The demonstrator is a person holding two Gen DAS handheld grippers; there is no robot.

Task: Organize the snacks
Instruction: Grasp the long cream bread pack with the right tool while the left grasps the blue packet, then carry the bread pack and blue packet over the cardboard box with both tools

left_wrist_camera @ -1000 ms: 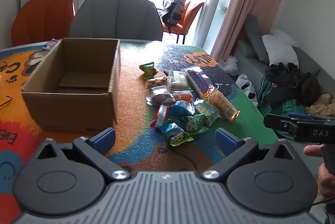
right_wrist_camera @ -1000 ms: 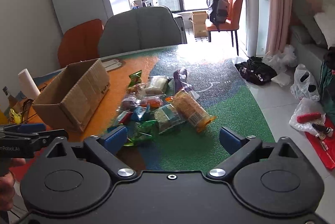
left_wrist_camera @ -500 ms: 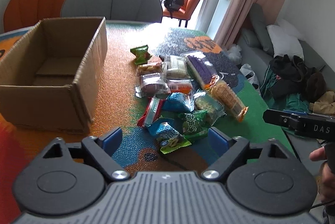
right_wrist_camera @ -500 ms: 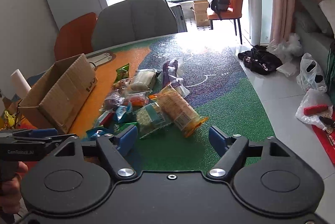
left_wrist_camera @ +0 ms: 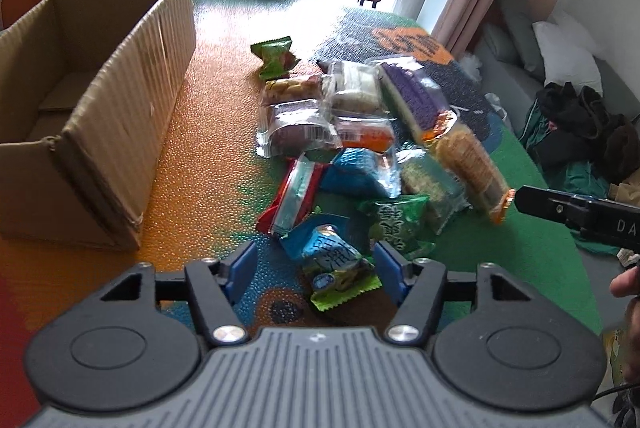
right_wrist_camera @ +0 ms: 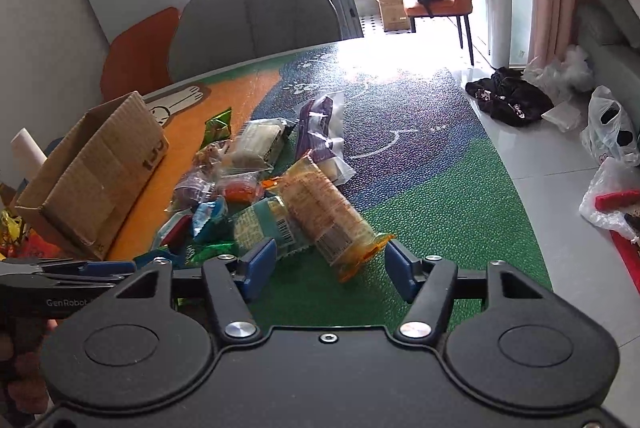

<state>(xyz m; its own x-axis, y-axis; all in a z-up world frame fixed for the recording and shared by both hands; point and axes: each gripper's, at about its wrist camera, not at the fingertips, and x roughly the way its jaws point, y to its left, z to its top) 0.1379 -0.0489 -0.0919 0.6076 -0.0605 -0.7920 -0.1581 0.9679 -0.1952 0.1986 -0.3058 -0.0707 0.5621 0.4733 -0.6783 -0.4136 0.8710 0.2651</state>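
Snack packets [left_wrist_camera: 360, 148] are being approached by two hand-held grippers on the colourful patterned table mat [left_wrist_camera: 216, 148].

Heaped in crinkled foil and clear plastic wrappers, the packets are lying in a loose pile just beside the open brown corrugated cardboard box [left_wrist_camera: 100, 116], none seen inside it. A blue and green foil packet [left_wrist_camera: 334, 260] is being framed between the blue pads of the left gripper [left_wrist_camera: 316, 270], whose jaws have just been closing and are standing half apart; contact with the pads cannot be told. A long orange-ended clear biscuit packet [right_wrist_camera: 324, 212] is being bracketed at its near end by the right gripper [right_wrist_camera: 330, 264], likewise half apart after closing, no pad pressing on it. Grey and orange padded chairs [right_wrist_camera: 252, 12] are being shown behind the table.
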